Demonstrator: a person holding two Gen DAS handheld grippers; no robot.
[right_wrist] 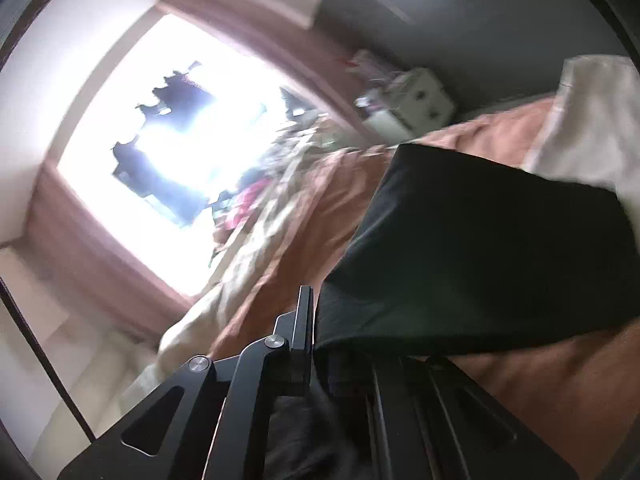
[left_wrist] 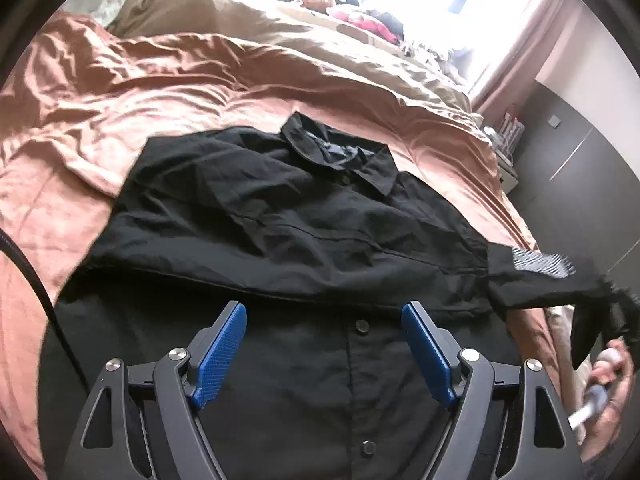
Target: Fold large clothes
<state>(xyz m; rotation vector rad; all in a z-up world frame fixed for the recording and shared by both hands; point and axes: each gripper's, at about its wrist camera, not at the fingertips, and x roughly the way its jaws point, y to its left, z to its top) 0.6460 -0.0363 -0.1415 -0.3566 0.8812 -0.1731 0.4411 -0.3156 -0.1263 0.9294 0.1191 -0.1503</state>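
A black button-up shirt (left_wrist: 280, 220) lies face up on the bed, with its collar (left_wrist: 340, 152) at the far end. One side is folded across the chest. My left gripper (left_wrist: 324, 316) hovers over the button placket, open, with nothing between its blue pads (left_wrist: 222, 352). At the right edge the shirt's sleeve (left_wrist: 540, 280) is lifted off the bed, held by my right gripper (left_wrist: 612, 312), which is blurred. In the right wrist view the right gripper (right_wrist: 316, 316) is shut on the black sleeve fabric (right_wrist: 480, 248), which drapes over one finger and hides it.
The shirt rests on a rumpled salmon duvet (left_wrist: 160, 92), with a beige blanket (left_wrist: 320, 32) and a pile of clothes (left_wrist: 368, 20) beyond it near a bright window (right_wrist: 160, 140). A white nightstand (right_wrist: 408, 108) and a grey wardrobe (left_wrist: 580, 152) stand at the right. A person's hand (left_wrist: 612, 380) shows at the lower right.
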